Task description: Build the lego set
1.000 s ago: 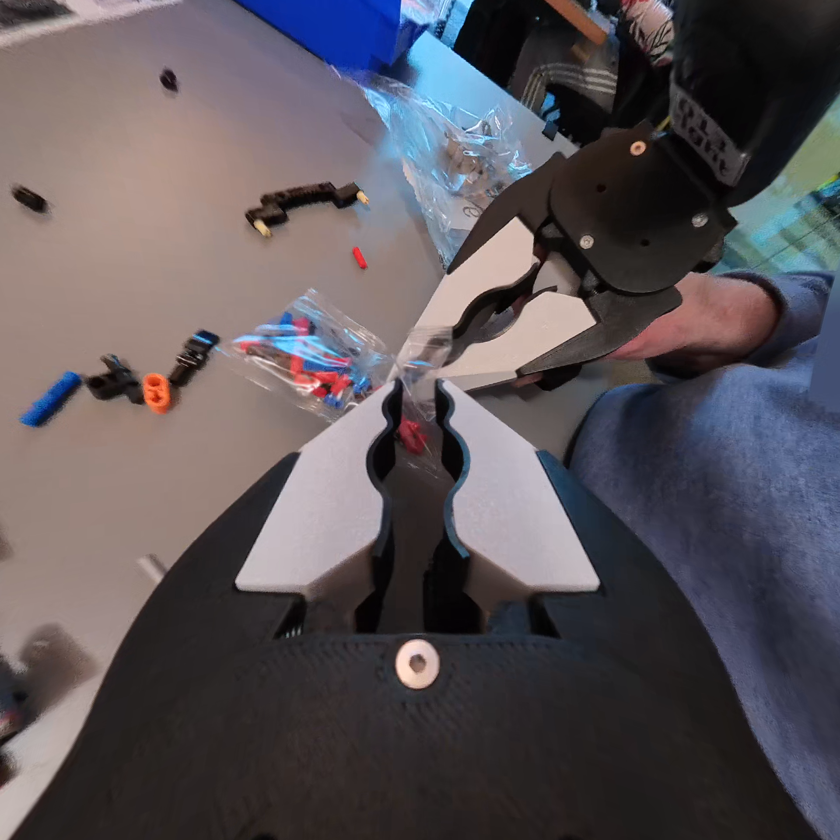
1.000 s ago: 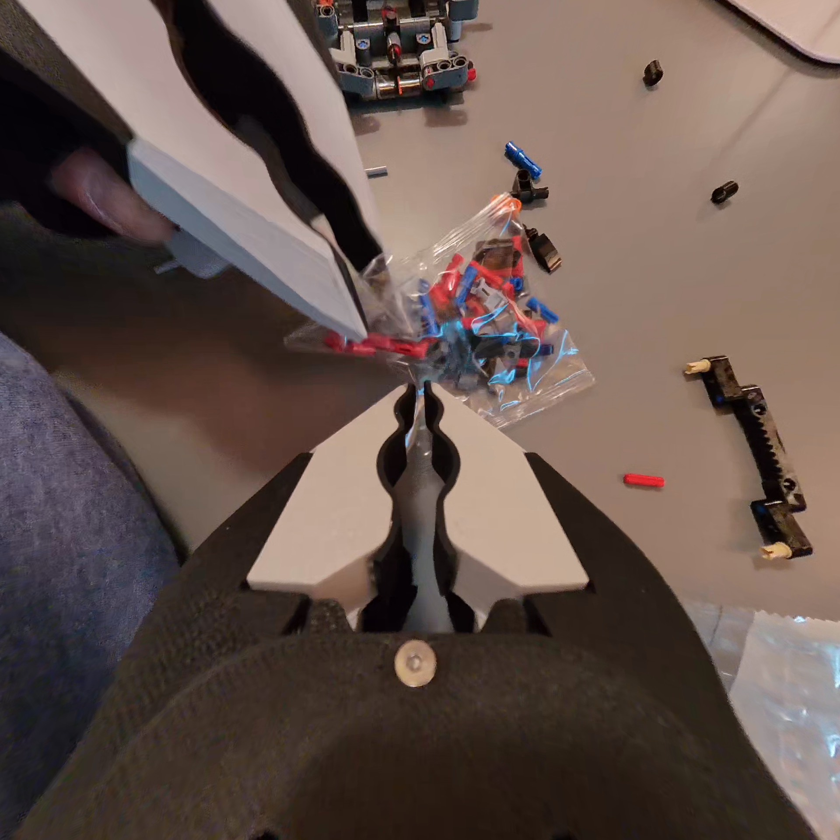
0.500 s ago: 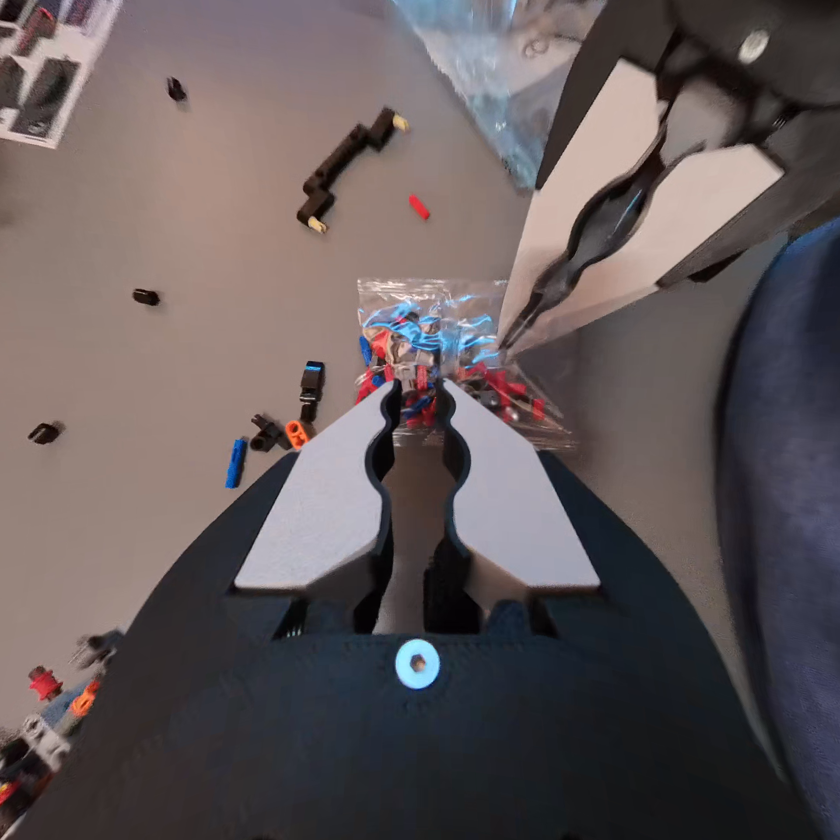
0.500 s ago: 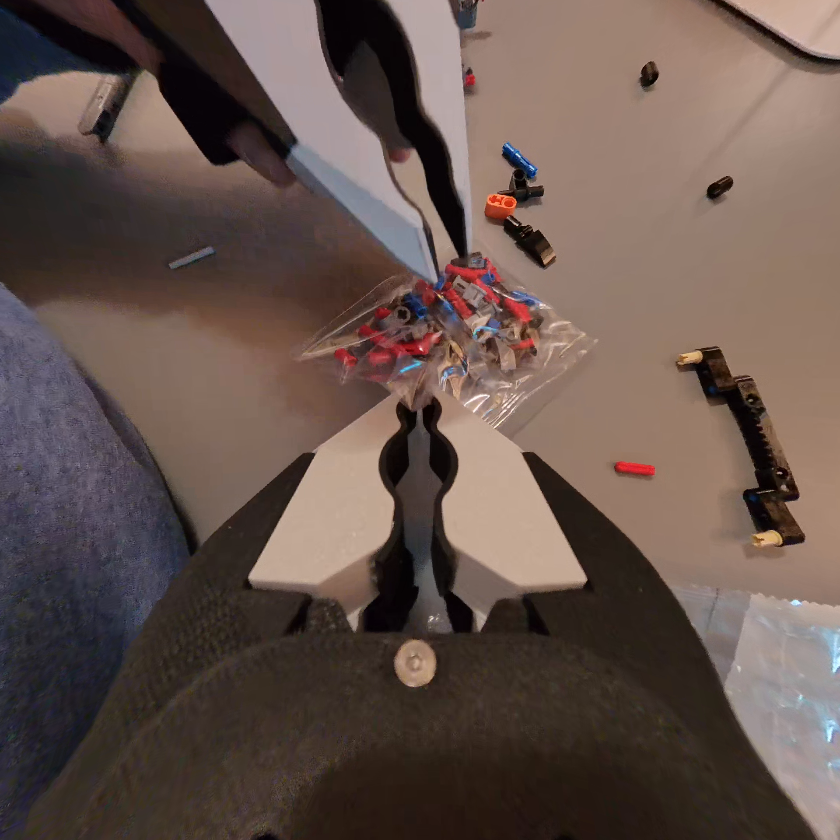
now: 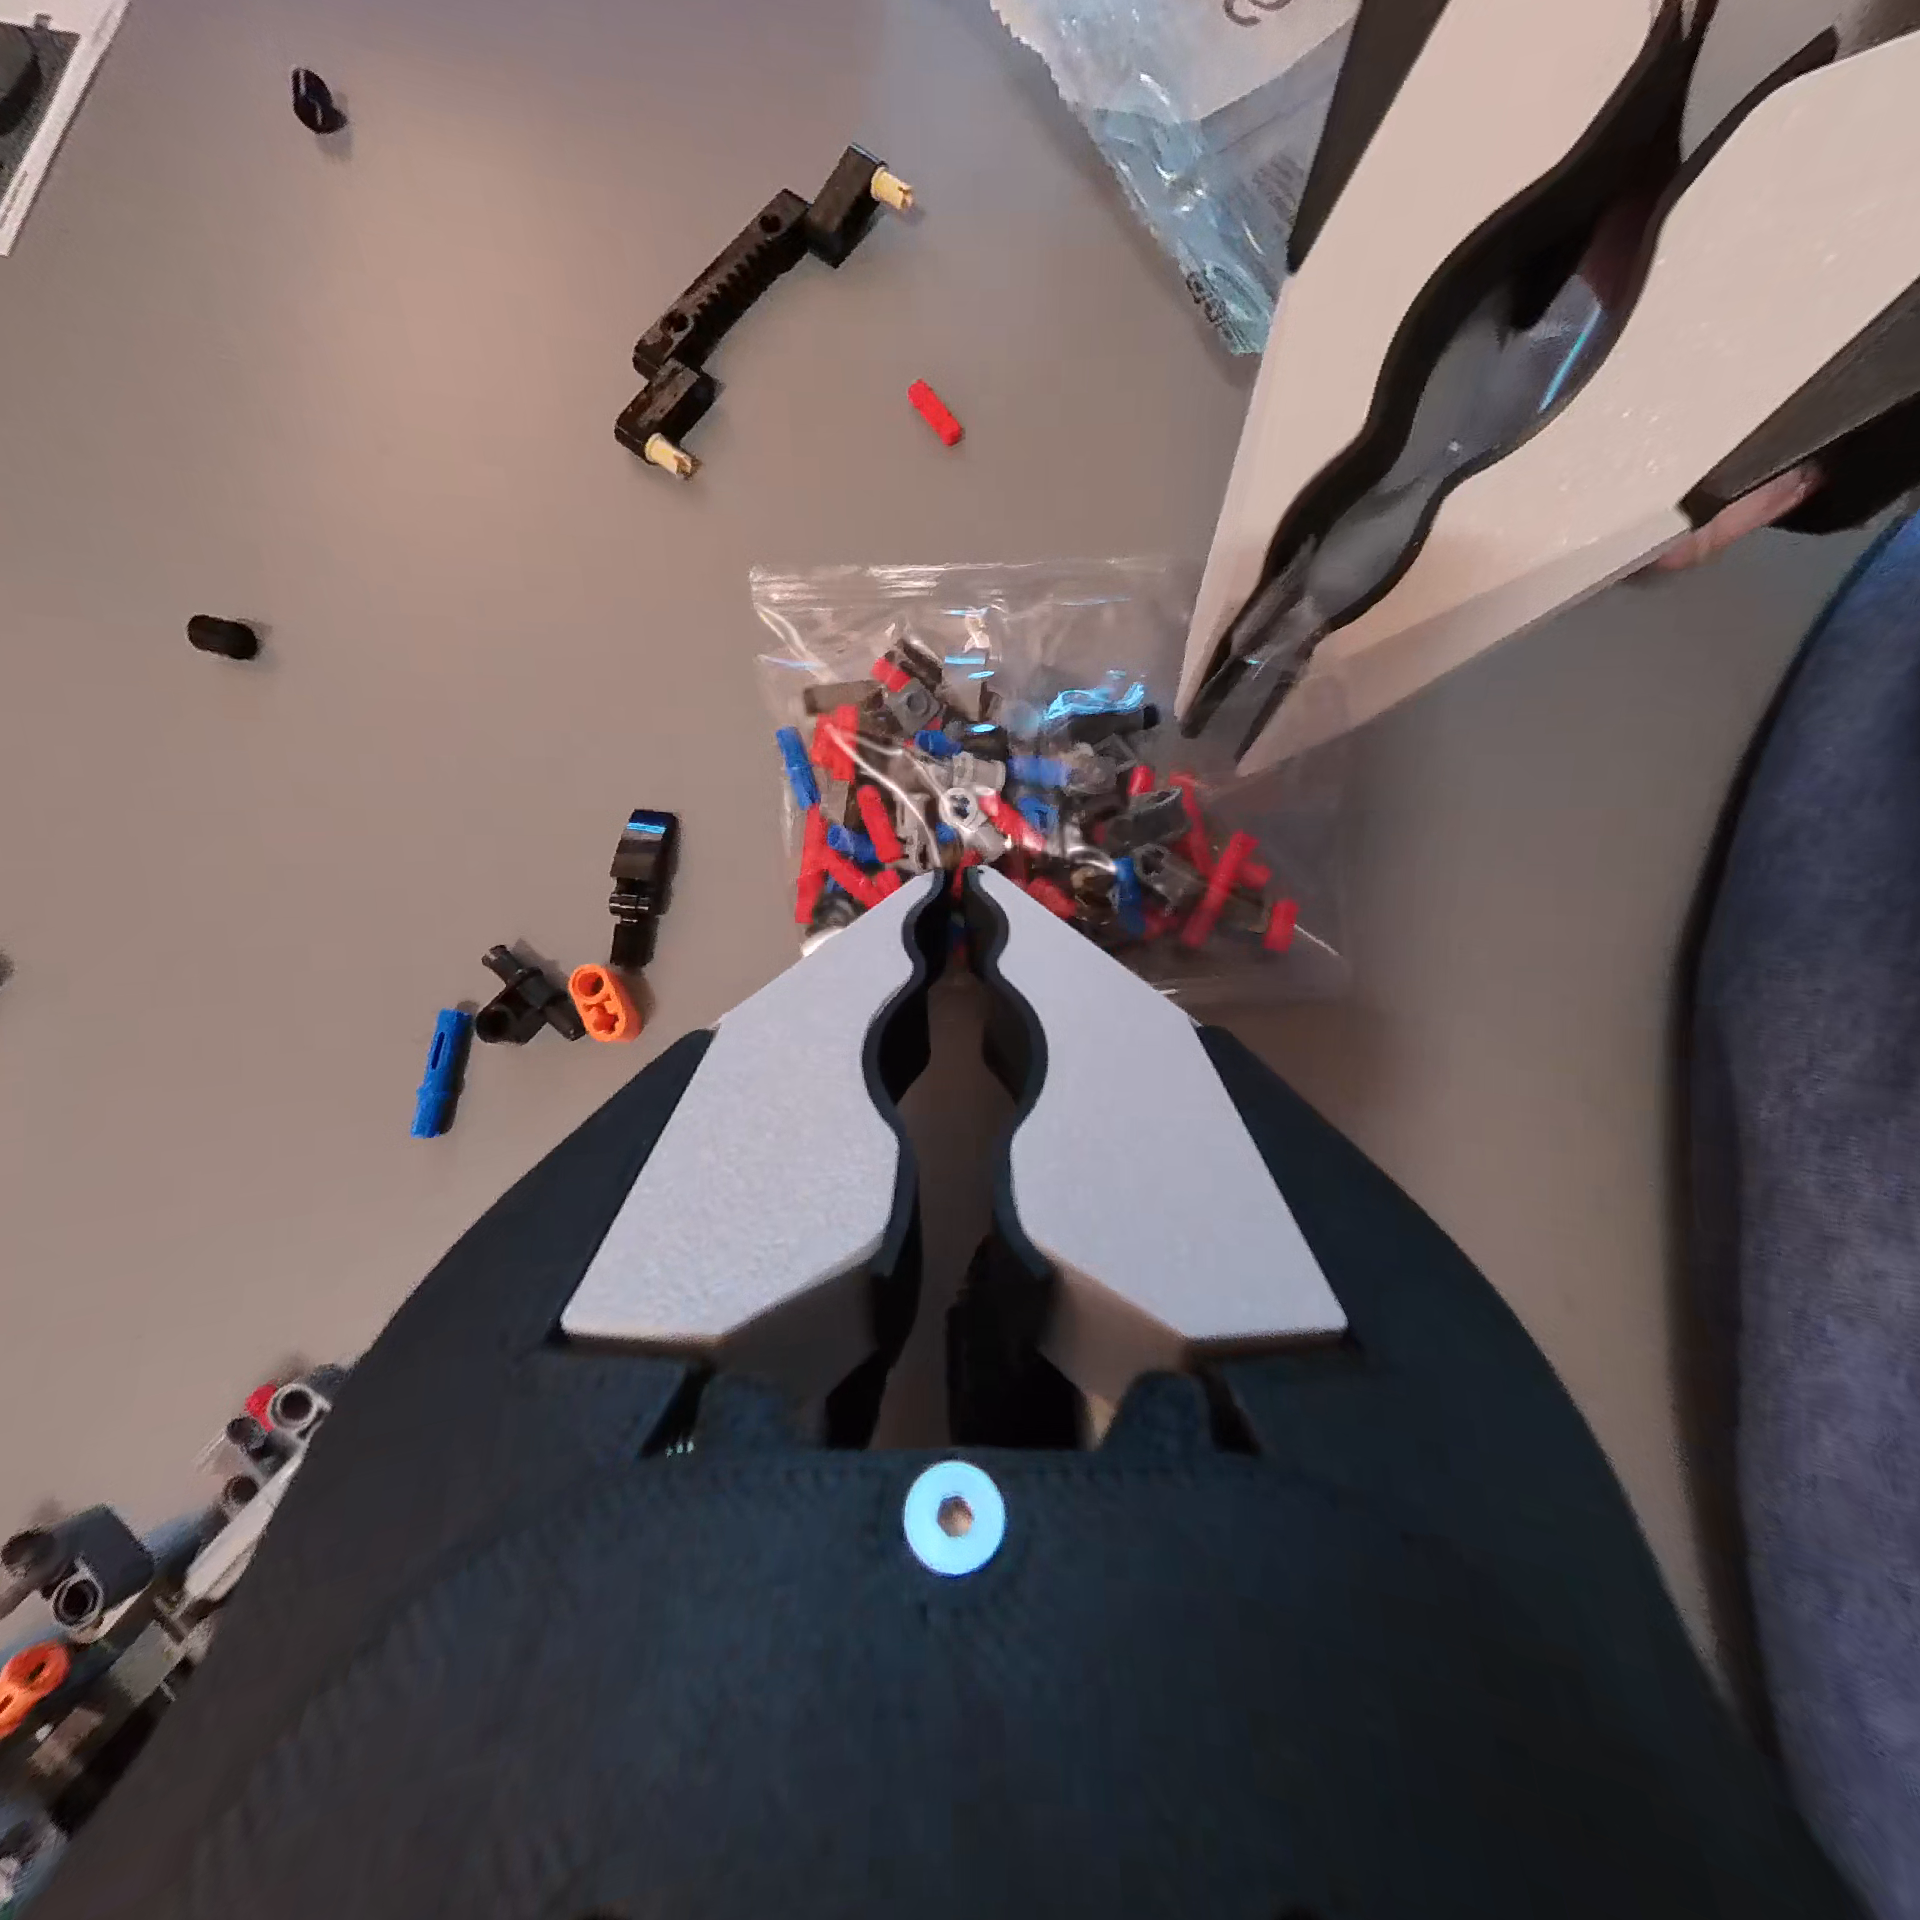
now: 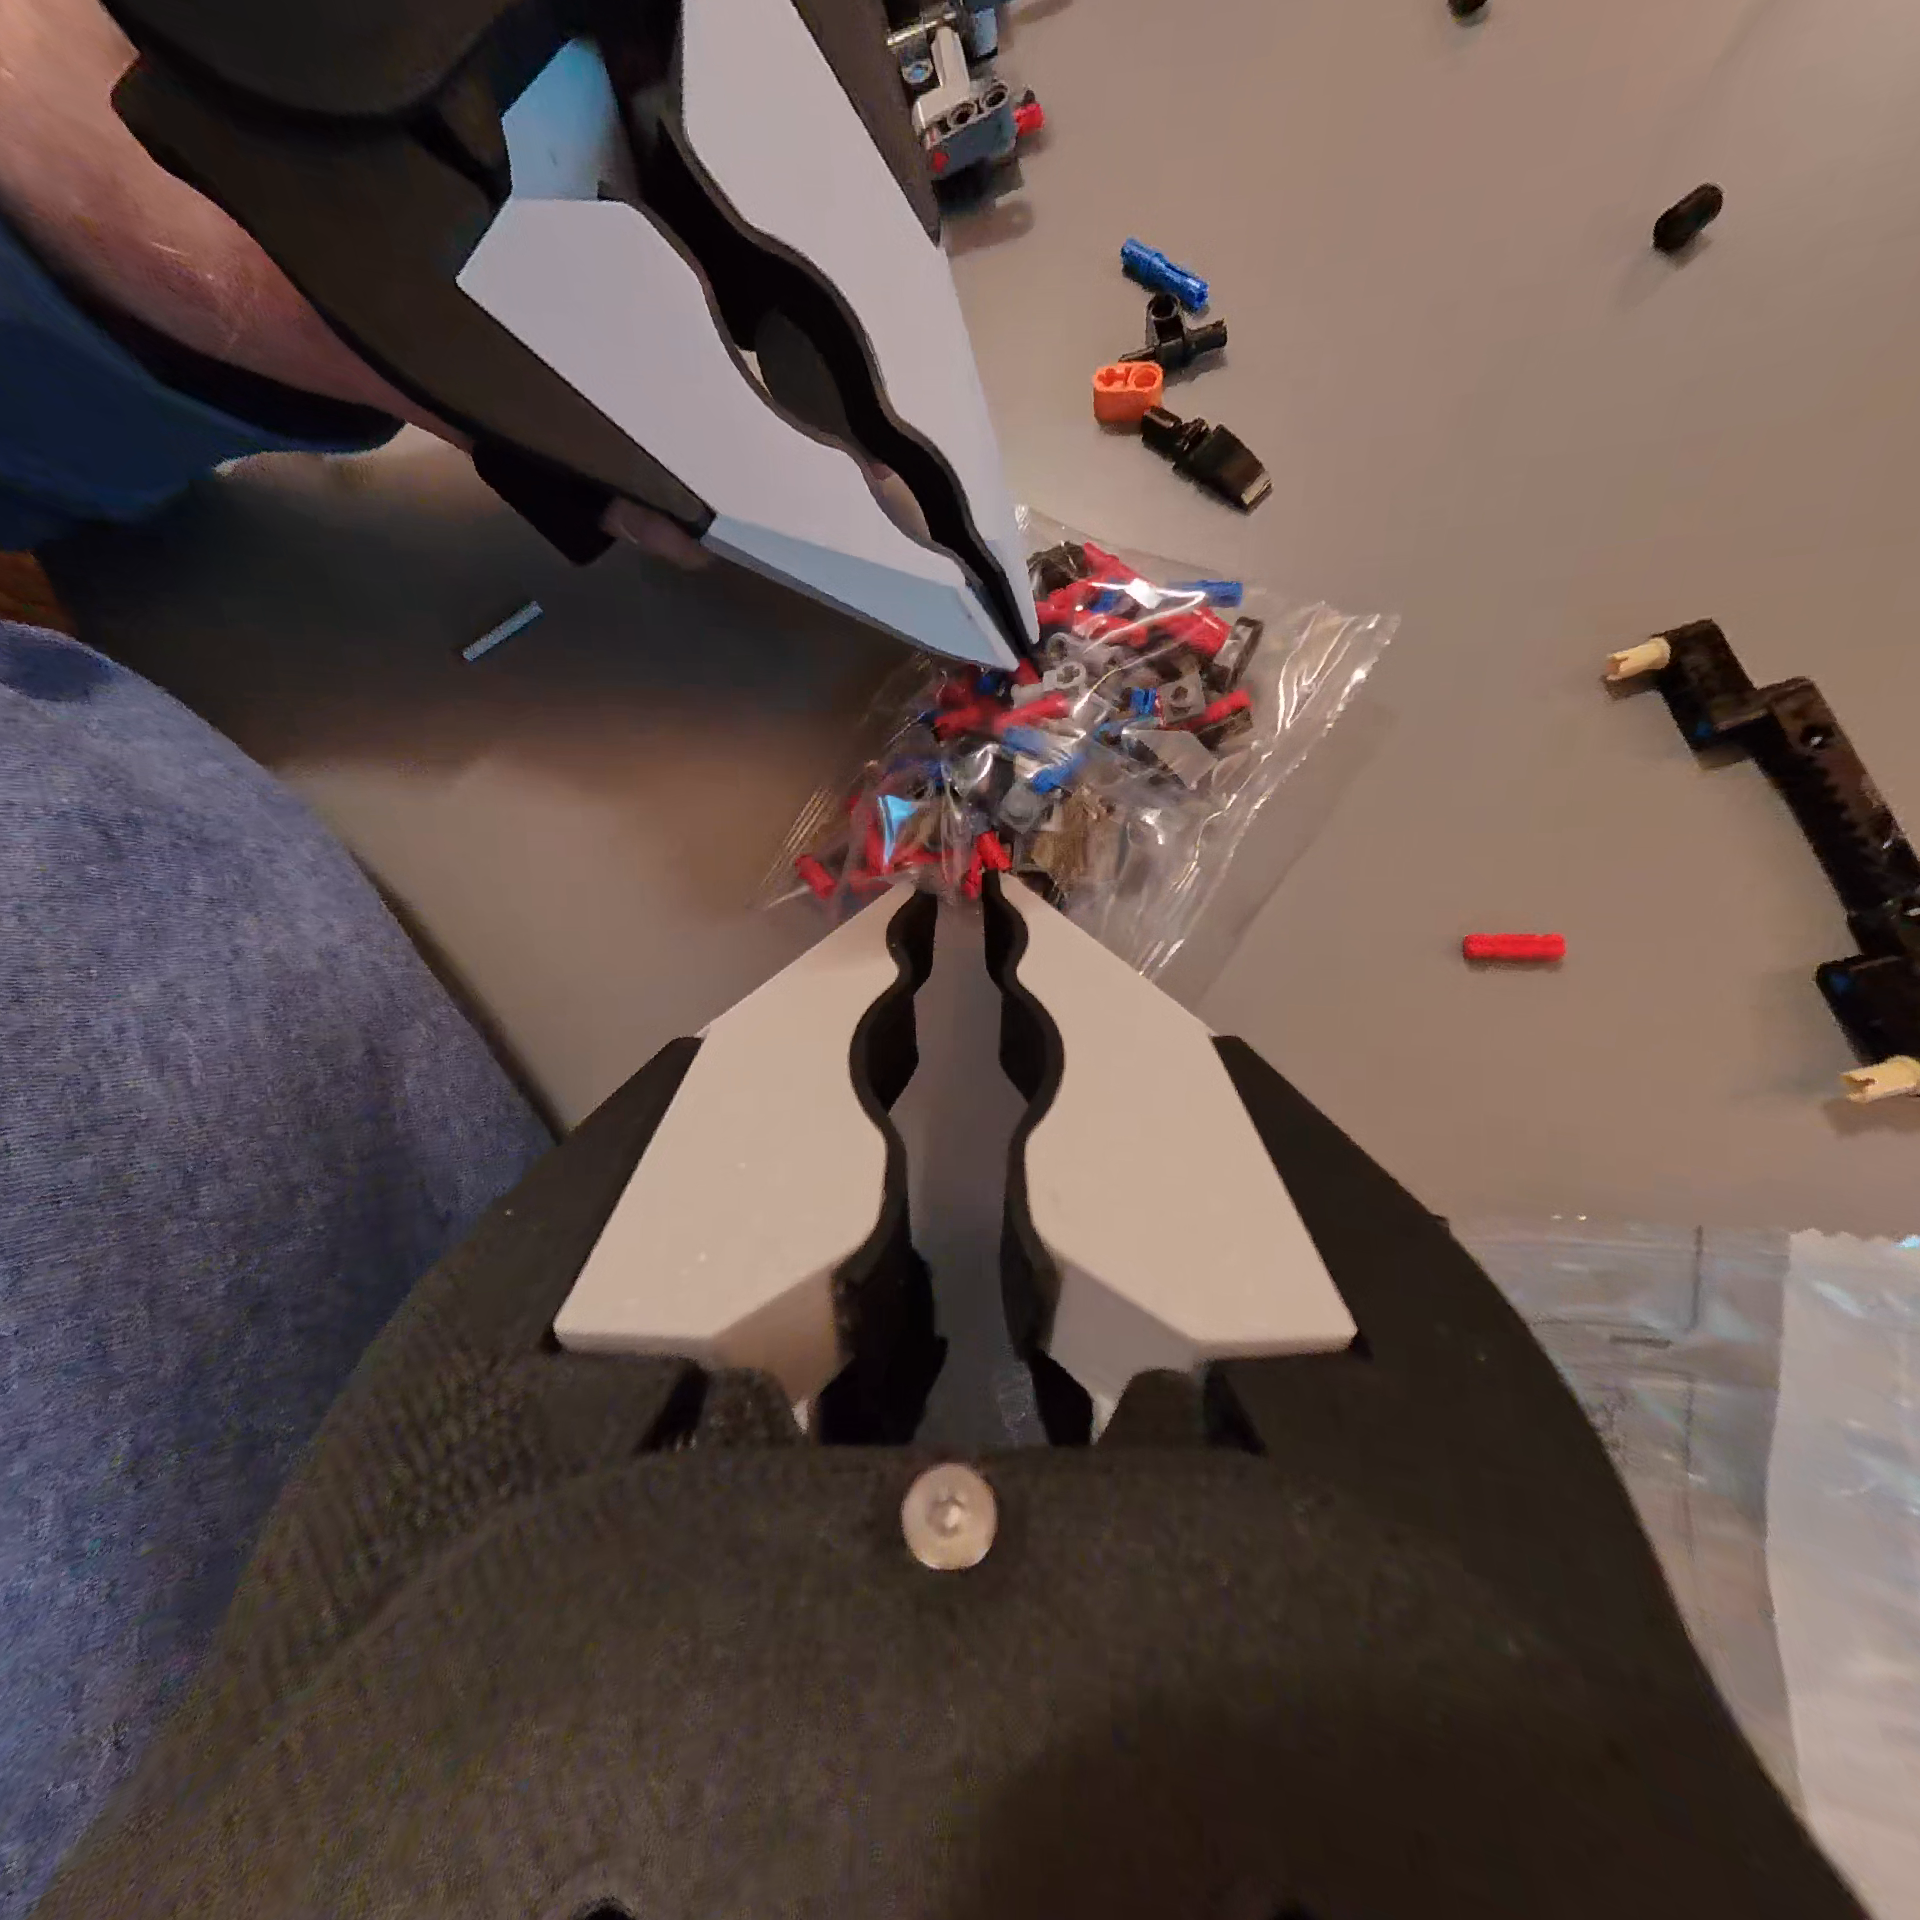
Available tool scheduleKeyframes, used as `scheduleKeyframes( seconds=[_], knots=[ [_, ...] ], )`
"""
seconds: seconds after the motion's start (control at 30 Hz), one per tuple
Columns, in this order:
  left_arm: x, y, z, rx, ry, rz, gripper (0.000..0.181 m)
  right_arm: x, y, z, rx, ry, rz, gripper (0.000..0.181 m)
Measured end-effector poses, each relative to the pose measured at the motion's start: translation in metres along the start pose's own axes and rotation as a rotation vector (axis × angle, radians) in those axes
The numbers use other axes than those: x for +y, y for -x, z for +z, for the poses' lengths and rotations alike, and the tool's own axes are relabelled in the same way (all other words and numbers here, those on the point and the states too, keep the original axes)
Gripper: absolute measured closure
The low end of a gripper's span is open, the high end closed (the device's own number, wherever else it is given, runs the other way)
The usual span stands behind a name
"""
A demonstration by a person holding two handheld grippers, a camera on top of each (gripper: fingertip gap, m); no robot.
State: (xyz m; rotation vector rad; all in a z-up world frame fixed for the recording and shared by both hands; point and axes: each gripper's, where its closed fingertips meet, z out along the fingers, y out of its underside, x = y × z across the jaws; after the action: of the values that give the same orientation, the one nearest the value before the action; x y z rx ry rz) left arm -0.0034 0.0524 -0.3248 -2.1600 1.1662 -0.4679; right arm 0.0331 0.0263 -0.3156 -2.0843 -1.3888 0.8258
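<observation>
My left tool sits with its tips nearly together at the near edge of the clear bag of small red, blue and grey pieces, which lies flat on the grey counter; whether it pinches the film I cannot tell. My right tool is slightly parted at the bag's opposite edge, gripping nothing visible. Loose parts lie left of the bag: an orange connector, a blue pin, and farther off a black toothed bar.

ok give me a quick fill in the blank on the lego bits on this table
1. The clear bag of small parts lies between the two ____.
2. The loose two-hole connector near the blue pin is ____.
3. The long toothed rack piece is ____ in colour.
4. The single red pin lies ____ the bag.

Missing: grippers; orange; black; outside
</observation>
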Motion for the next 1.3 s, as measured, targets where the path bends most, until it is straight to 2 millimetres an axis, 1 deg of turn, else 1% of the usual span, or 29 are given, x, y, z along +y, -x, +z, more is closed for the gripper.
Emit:
scheduleKeyframes(
  seconds=[0.2,0.27,0.33,0.4,0.57,0.73,0.83,1.03,1.1,1.2,1.3],
  knots=[
    [0.000,-0.001,0.002,-0.011,-0.003,0.001,0.181,0.002,0.003,0.004,-0.001,-0.009,0.056,0.174],
    [0.001,-0.001,0.003,-0.017,0.003,0.005,0.181,0.002,0.003,0.006,0.024,-0.024,0.068,0.175],
    [0.001,-0.001,0.003,-0.023,0.006,0.003,0.181,0.005,0.000,0.008,0.062,-0.012,0.067,0.171],
    [0.001,-0.002,0.003,-0.027,0.008,0.003,0.181,0.010,-0.005,0.009,0.114,0.001,0.051,0.171],
    [0.001,-0.005,0.003,-0.031,0.012,-0.005,0.181,0.009,-0.017,0.001,0.237,-0.021,-0.004,0.170],
    [0.002,-0.007,0.006,-0.034,0.020,0.004,0.181,0.011,-0.024,0.000,0.281,-0.009,-0.037,0.170],
    [0.002,-0.008,0.007,-0.036,0.022,0.009,0.181,0.009,-0.028,-0.001,0.311,-0.004,-0.079,0.169],
    [0.002,-0.007,0.007,-0.033,0.022,0.010,0.181,0.009,-0.029,0.005,0.300,-0.003,-0.102,0.171],
    [-0.003,-0.005,0.004,-0.049,0.014,0.032,0.181,0.008,-0.027,0.006,0.289,-0.001,-0.112,0.178],
    [-0.020,-0.005,-0.001,-0.054,-0.050,0.053,0.181,0.007,-0.026,0.008,0.276,-0.006,-0.108,0.177],
    [-0.025,-0.009,0.006,-0.044,-0.041,0.103,0.181,0.008,-0.025,0.008,0.256,-0.013,-0.096,0.176]
  ],
)
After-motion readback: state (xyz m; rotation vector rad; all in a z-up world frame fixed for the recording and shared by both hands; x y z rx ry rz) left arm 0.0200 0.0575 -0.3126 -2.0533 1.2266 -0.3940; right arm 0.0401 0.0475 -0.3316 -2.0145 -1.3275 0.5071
